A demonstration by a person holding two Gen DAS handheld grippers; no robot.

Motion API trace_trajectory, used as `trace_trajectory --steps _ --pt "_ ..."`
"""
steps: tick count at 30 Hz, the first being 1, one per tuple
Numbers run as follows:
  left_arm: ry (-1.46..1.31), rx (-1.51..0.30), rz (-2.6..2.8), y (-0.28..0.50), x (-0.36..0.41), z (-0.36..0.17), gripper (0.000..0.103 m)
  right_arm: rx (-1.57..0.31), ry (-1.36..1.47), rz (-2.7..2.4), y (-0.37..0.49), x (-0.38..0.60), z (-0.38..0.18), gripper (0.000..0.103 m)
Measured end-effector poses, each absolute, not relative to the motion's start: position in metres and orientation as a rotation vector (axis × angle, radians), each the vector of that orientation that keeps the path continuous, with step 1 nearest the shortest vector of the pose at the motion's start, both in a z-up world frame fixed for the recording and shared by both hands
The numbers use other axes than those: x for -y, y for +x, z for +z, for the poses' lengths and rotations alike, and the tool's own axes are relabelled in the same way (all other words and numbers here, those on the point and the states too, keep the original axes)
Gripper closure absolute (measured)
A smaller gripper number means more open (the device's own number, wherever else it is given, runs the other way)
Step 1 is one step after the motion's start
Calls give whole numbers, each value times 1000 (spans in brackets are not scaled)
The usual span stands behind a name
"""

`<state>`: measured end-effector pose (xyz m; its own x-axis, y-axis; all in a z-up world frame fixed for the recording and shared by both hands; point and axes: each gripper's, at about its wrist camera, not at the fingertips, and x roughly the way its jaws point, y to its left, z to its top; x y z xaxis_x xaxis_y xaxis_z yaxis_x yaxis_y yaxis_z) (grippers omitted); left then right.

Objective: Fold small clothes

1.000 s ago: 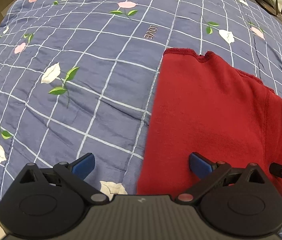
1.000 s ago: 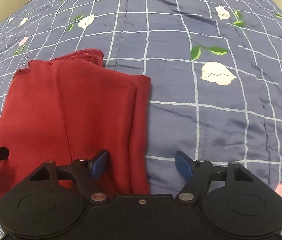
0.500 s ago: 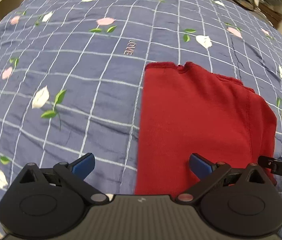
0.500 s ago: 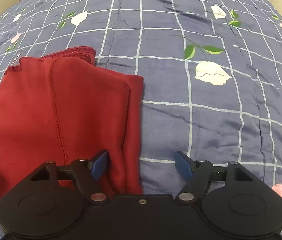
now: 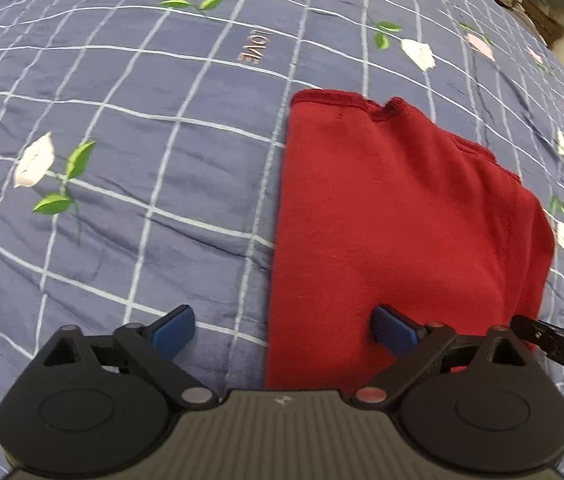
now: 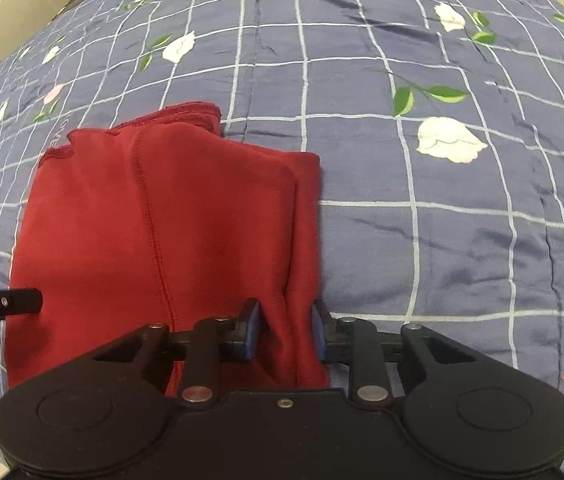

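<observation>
Our right gripper (image 6: 285,332) pinches the near right edge of the soft red folded cloth (image 6: 202,232). Our left gripper (image 5: 282,330) has its jaws spread wide. The cloth lies already folded narrow on the blue flowered bed quilt (image 6: 441,240); we think one more fold is left.

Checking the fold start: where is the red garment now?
The red garment lies on the floral quilt, left in the right wrist view; the right gripper pinches its near right edge.

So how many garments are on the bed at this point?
1: a red garment, already partly folded, lying on the quilt. The right tongs pinch its near right edge; the left tongs straddle its left edge, open. More could lie out of frame.
</observation>
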<state>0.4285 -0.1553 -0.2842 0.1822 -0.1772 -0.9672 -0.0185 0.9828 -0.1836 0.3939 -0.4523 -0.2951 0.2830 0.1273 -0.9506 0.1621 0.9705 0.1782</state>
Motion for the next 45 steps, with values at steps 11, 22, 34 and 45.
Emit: trace_trajectory --steps 11,22,34,45 --pt "-169 -1411 -216 433 165 -278 56 -1264 338 -89 388 449 -283 90" --pt "-84 -1384 -264 431 172 -245 82 -1167 395 -105 372 443 -247 92" --pt "-55 -1236 -293 439 127 -173 83 -1050 407 -9 383 386 -193 92" --pt "-84 -1282 -167 444 28 -182 83 -1129 436 77 418 297 -211 92"
